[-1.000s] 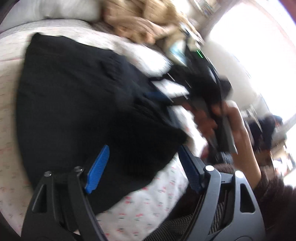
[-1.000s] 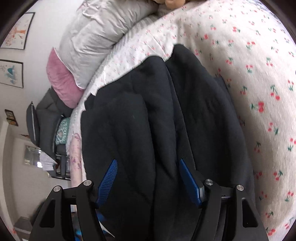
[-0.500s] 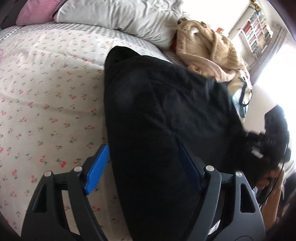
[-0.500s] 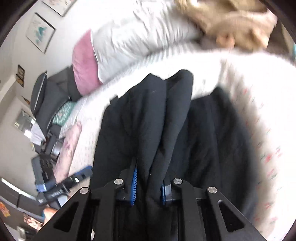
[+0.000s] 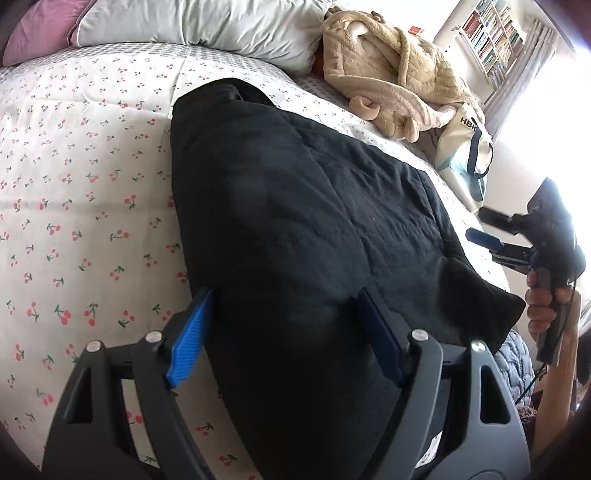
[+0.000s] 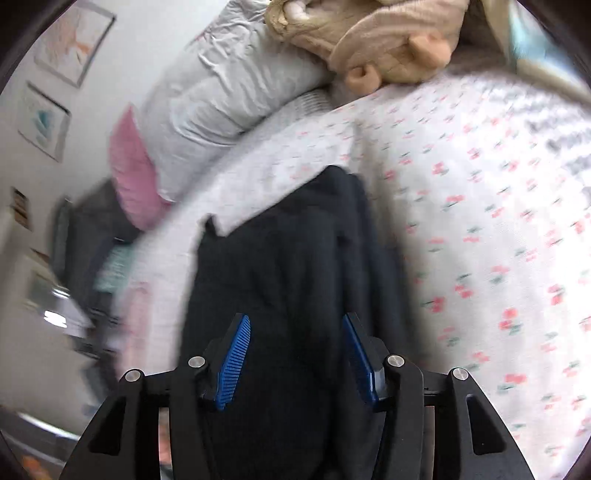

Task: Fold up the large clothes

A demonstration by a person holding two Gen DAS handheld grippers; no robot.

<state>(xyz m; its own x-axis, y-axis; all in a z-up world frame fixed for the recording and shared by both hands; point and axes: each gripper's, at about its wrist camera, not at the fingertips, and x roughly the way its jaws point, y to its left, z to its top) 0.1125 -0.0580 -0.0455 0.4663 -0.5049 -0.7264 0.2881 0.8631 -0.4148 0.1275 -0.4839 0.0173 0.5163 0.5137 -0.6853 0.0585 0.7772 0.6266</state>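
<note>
The folded black quilted garment (image 5: 303, 229) lies on the cherry-print bed cover (image 5: 74, 206), between the spread fingers of your left gripper (image 5: 284, 332); your right gripper (image 6: 295, 354) also stands open over it.

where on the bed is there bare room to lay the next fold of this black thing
The widest bare patch is the cherry-print cover, between the black garment and the white pillow. It is crowded toward the window: the beige robe and a white bag fill that corner, leaving only a thin strip. Both claws, left and right, are open.
</note>
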